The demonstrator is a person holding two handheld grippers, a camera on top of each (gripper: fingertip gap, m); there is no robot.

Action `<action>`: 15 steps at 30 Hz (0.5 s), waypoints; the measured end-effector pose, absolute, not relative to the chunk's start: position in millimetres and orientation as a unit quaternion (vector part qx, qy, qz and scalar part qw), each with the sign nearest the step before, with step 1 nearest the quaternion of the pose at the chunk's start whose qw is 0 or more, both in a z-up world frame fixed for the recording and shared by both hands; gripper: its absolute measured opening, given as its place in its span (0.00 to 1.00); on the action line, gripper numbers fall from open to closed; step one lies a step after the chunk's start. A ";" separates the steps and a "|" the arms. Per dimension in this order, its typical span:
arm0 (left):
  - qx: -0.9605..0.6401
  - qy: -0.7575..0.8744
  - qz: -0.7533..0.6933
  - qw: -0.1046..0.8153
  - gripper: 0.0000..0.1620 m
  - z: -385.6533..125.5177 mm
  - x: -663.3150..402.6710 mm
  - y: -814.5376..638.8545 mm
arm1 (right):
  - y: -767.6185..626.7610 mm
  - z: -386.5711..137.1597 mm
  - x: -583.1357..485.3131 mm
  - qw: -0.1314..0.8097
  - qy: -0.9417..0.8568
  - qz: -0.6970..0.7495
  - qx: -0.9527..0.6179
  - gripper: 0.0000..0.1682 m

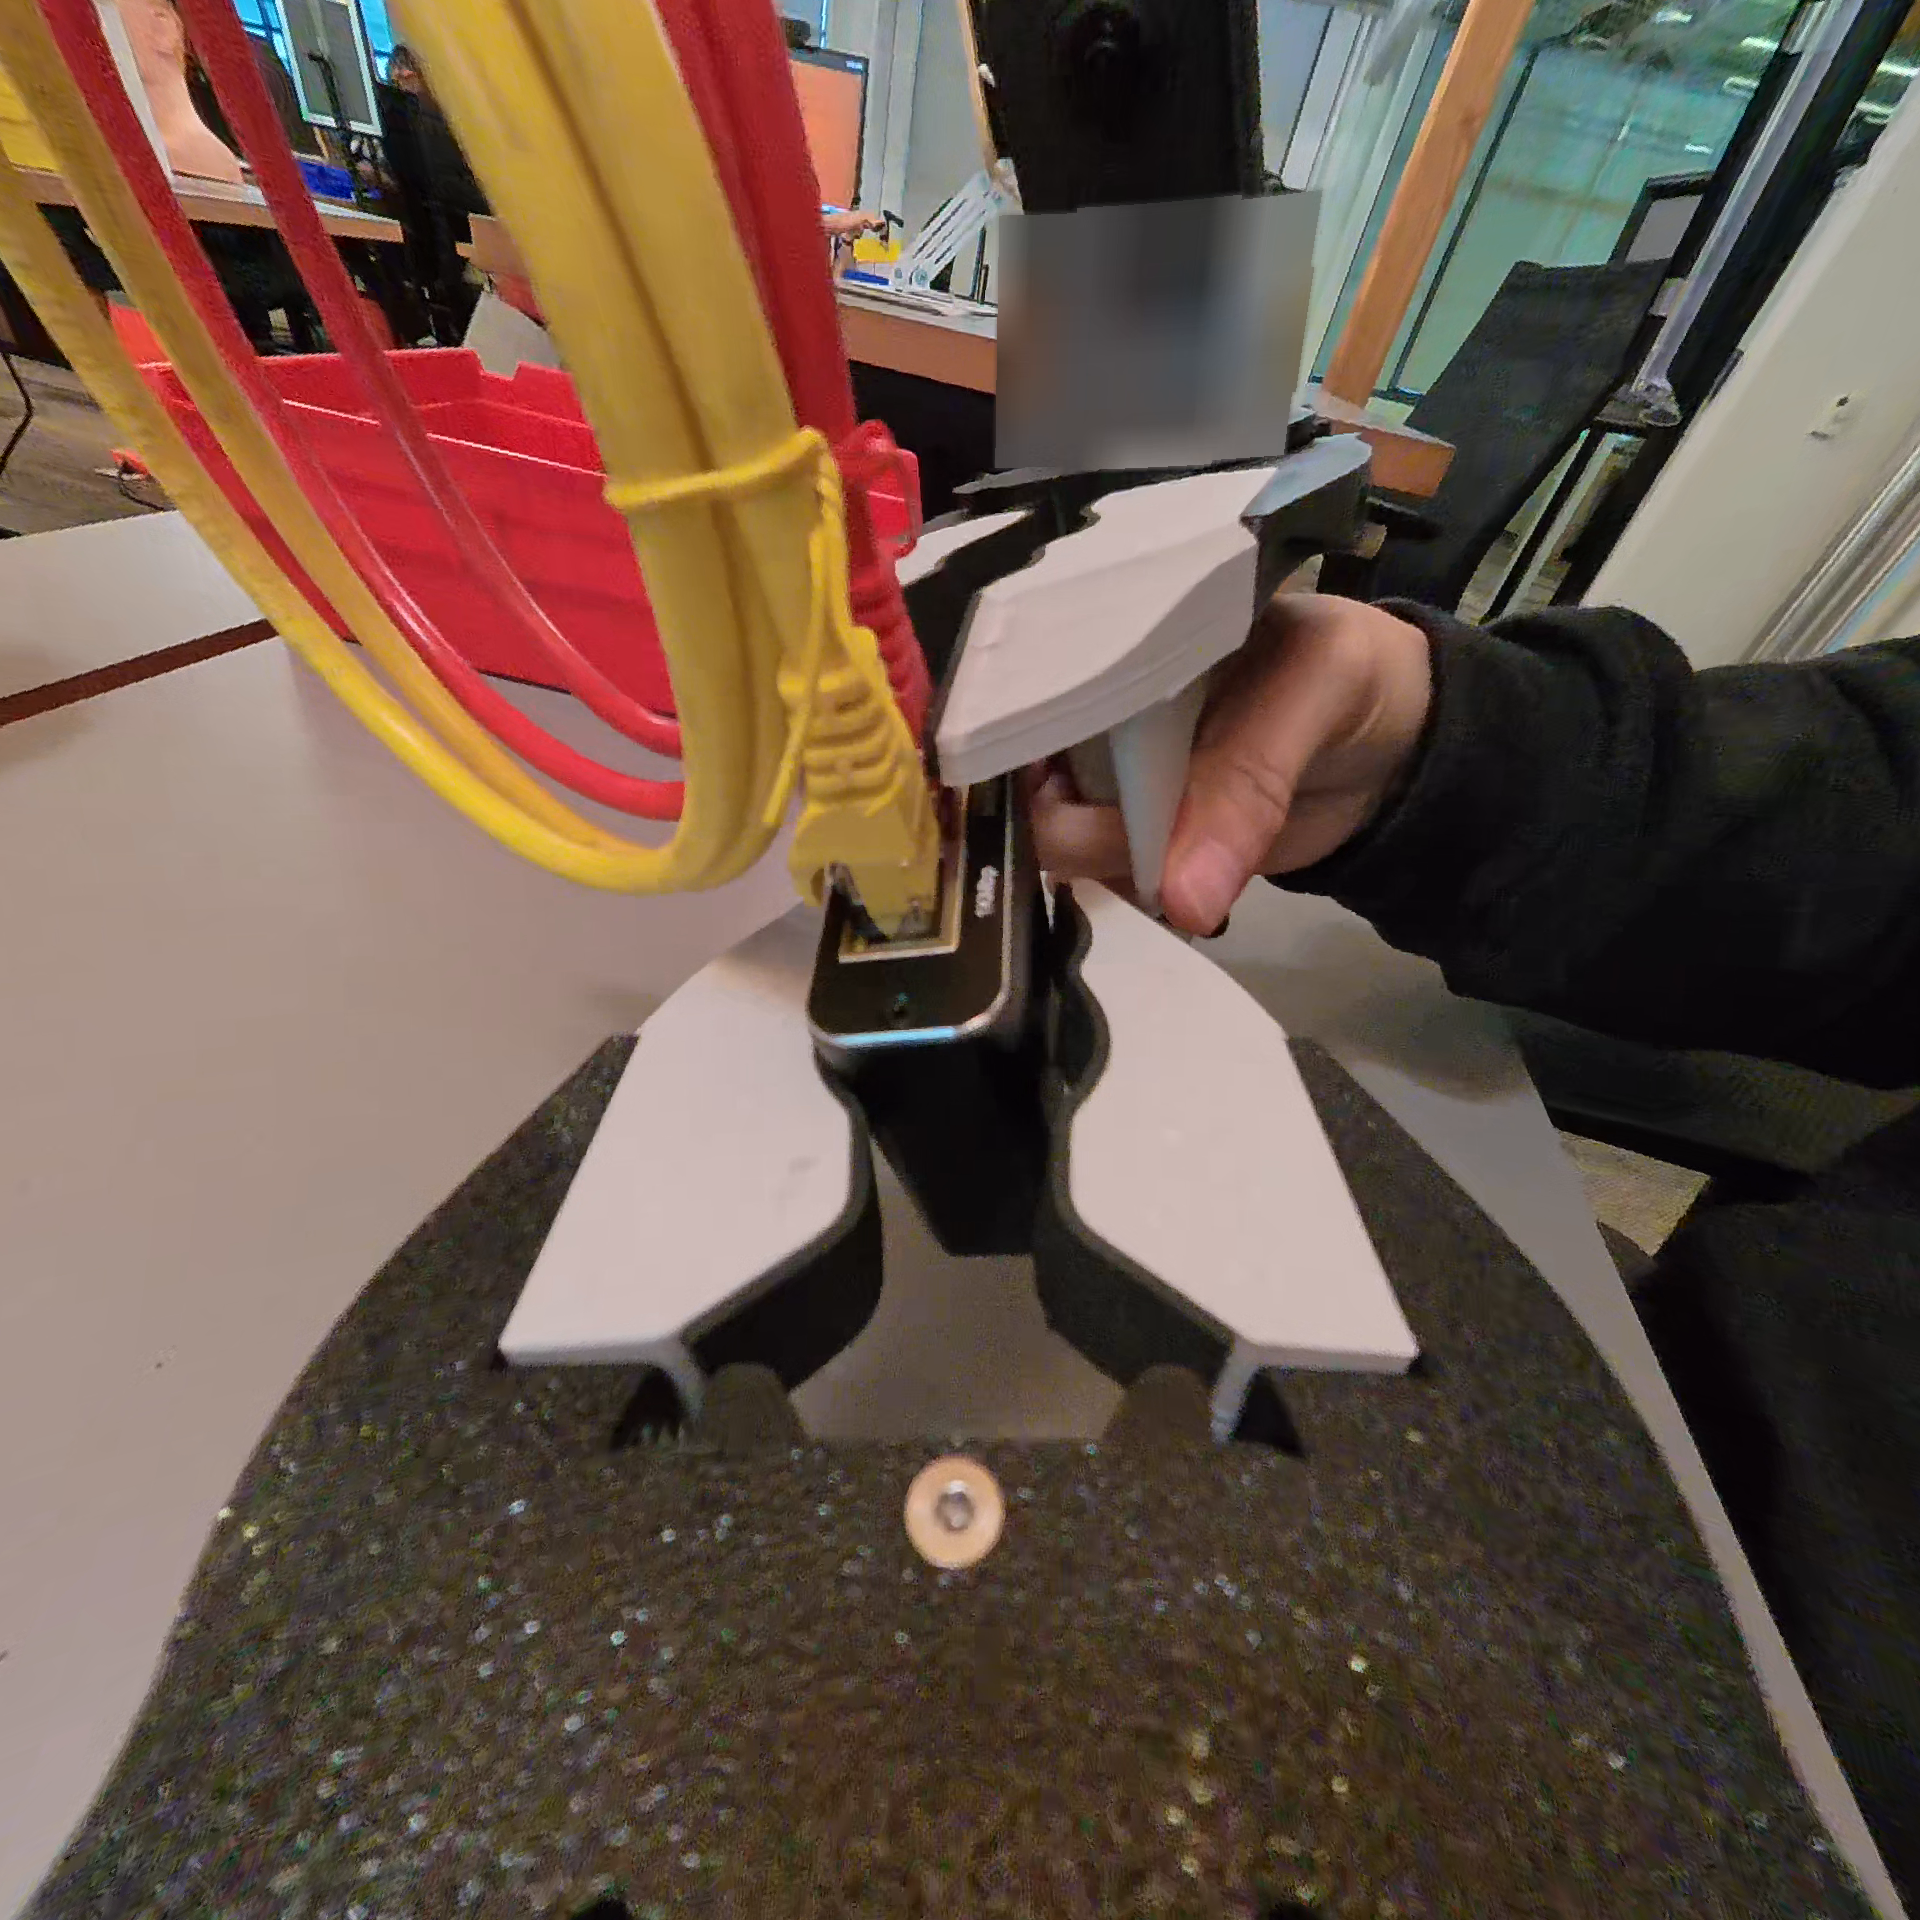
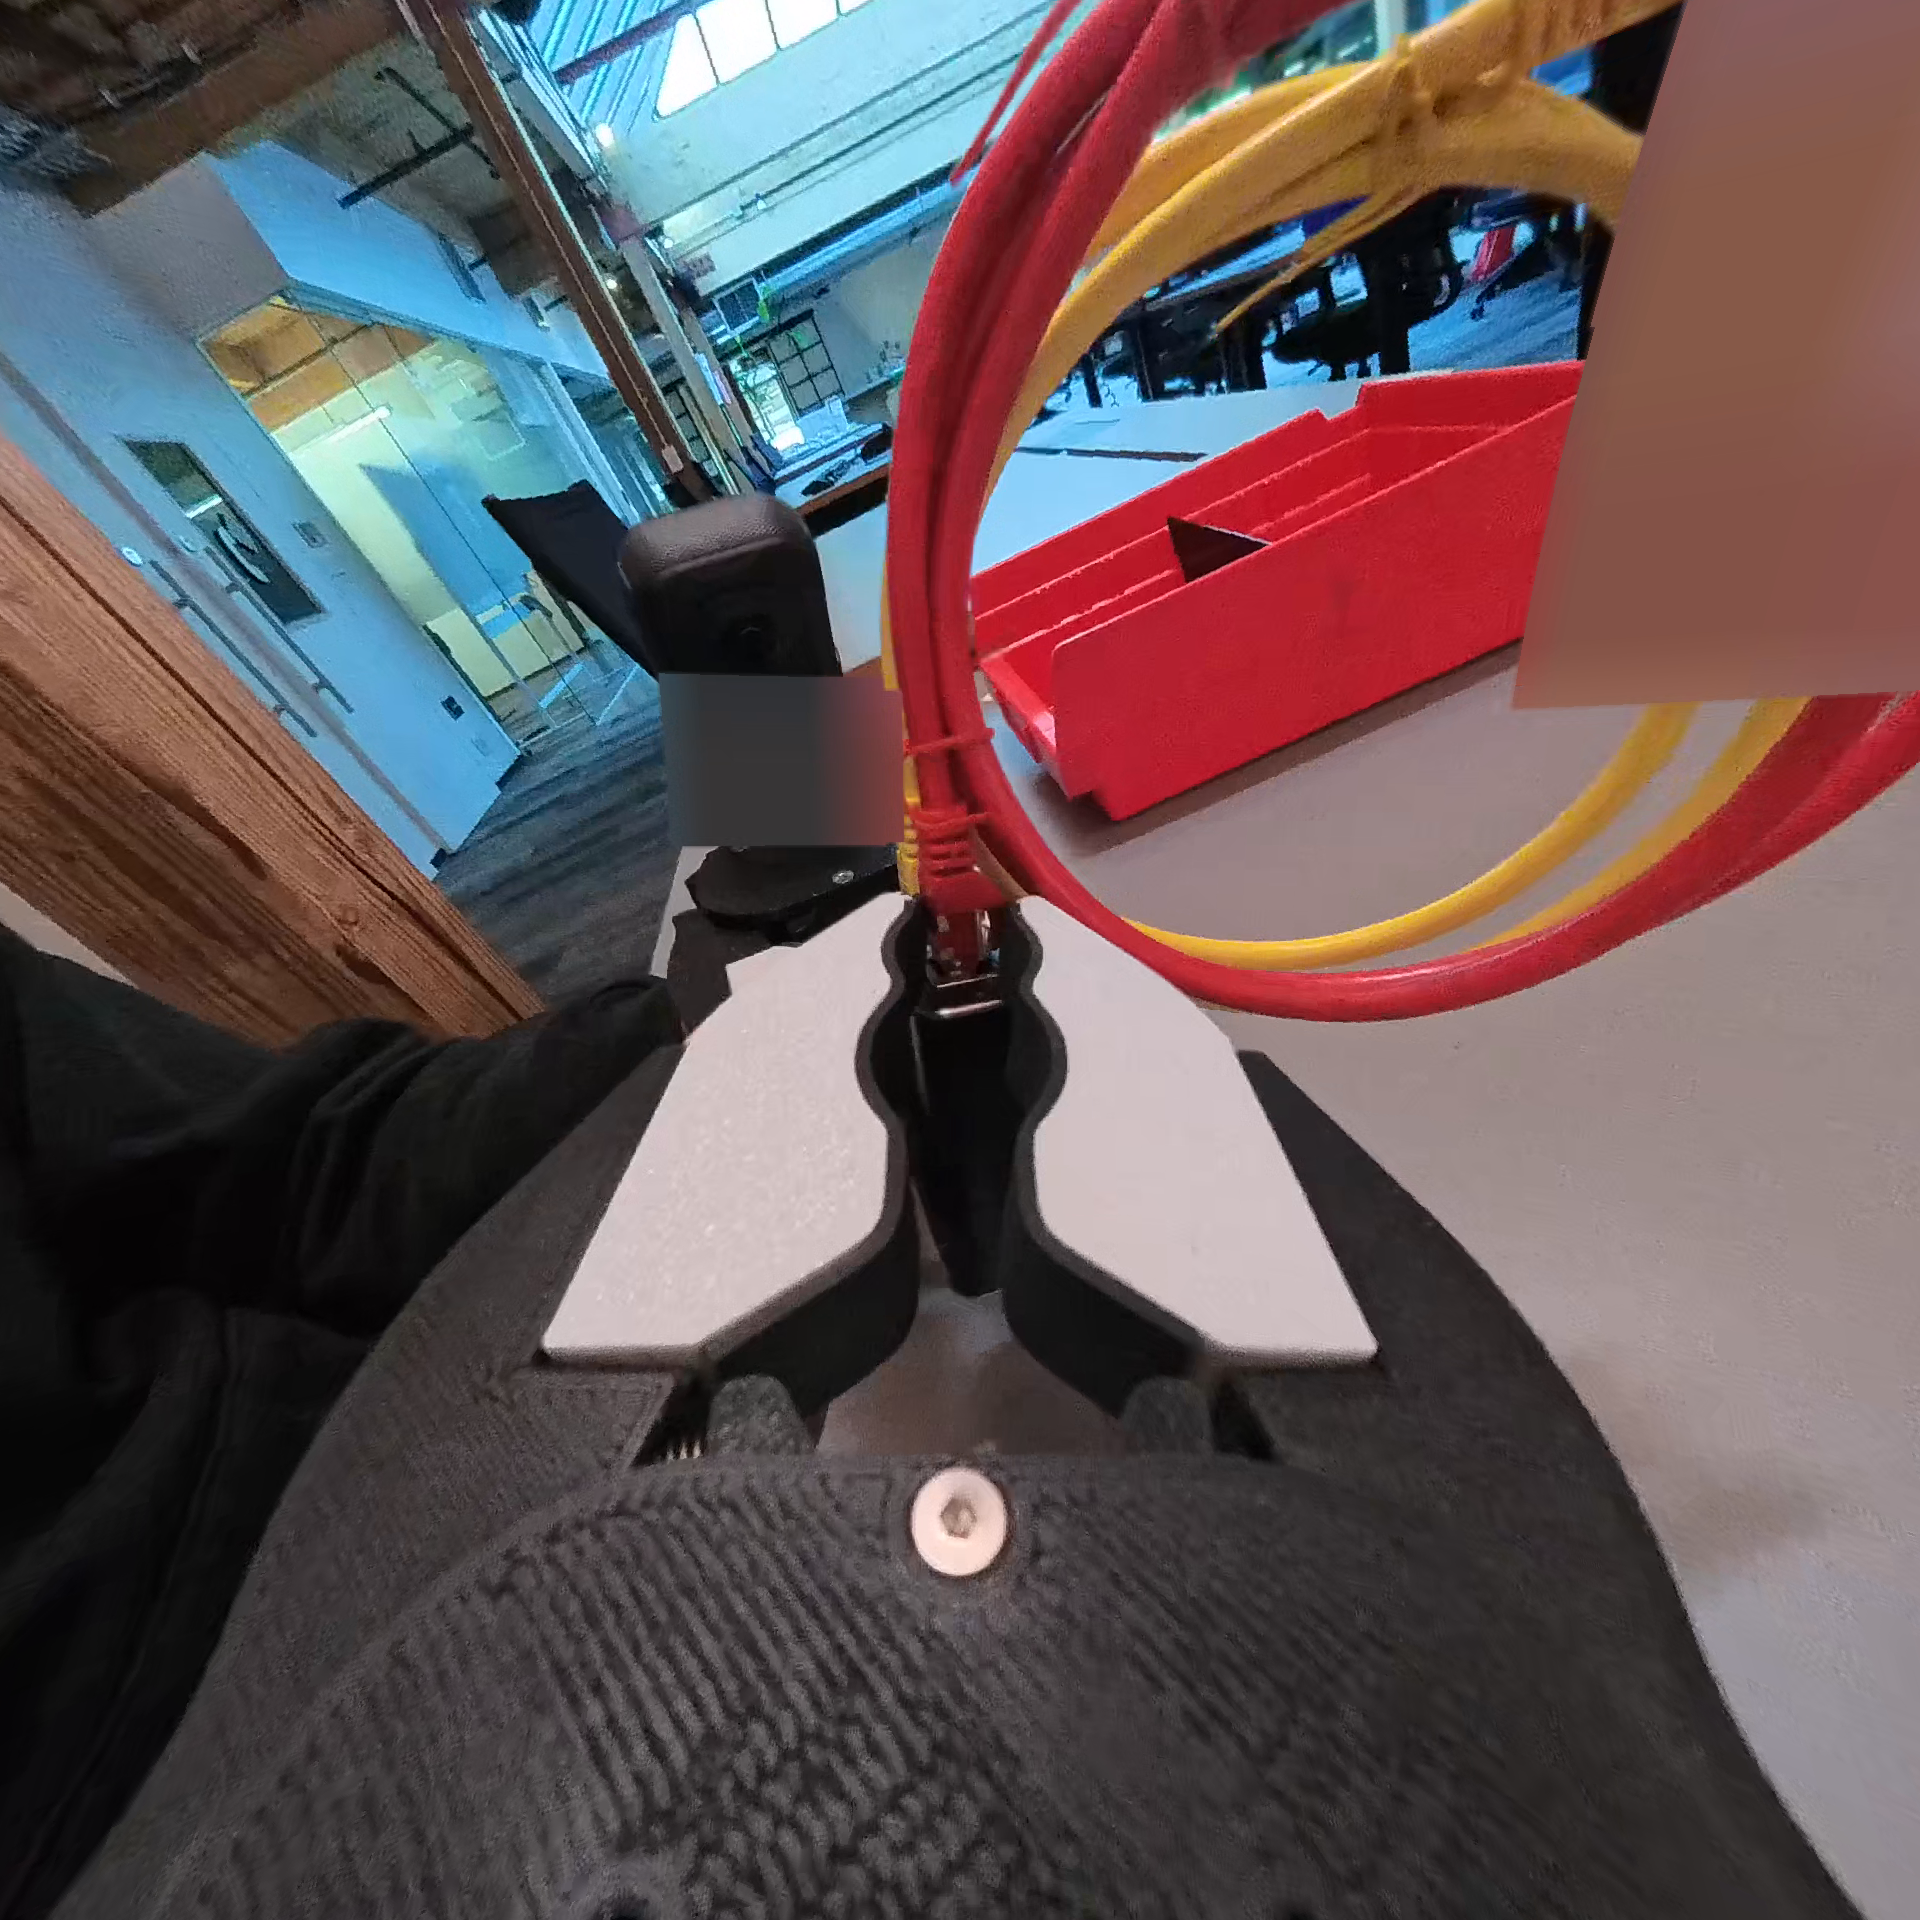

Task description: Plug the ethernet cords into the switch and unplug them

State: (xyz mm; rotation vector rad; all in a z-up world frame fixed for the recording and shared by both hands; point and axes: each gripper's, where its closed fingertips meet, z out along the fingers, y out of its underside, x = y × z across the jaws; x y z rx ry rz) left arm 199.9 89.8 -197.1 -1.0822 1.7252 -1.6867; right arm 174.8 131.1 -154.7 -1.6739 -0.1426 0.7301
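Observation:
My left gripper (image 1: pixel 925 966) is shut on a black switch (image 1: pixel 914 1023), held upright above the table with its ports facing up. A yellow cord (image 1: pixel 665 343), coiled and tied, has its plug (image 1: pixel 852 790) seated in a port. A red cord (image 2: pixel 935 416), also coiled, has its plug (image 2: pixel 951 883) in the port behind it. My right gripper (image 2: pixel 961 935) comes from the opposite side and is shut around the red plug where it meets the switch (image 2: pixel 961 1143). It also shows in the left wrist view (image 1: pixel 1091 634), with a hand on its trigger.
A red divided bin (image 1: pixel 468 499) stands on the grey table (image 1: pixel 260 935) just behind the cords; it also shows in the right wrist view (image 2: pixel 1299 644). A black chair (image 1: pixel 1538 395) and a wooden post (image 2: pixel 156 779) lie beyond the table's edge. The cord loops hang over the table.

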 end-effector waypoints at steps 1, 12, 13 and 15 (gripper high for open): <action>-0.395 0.634 -0.617 0.249 0.20 -196.2 200.0 88.6 | 130.2 -153.8 175.1 0.610 -0.062 0.318 -0.723 0.09; -0.395 0.658 -0.580 0.273 0.28 -202.7 203.5 82.1 | 125.7 -154.9 179.9 0.609 -0.051 0.327 -0.720 0.09; -0.396 0.658 -0.580 0.272 0.28 -203.1 203.7 82.3 | 125.7 -155.1 179.6 0.608 -0.052 0.327 -0.722 0.09; -0.401 0.658 -0.575 0.274 0.26 -203.9 204.3 83.9 | 126.2 -154.8 179.2 0.608 -0.055 0.324 -0.723 0.09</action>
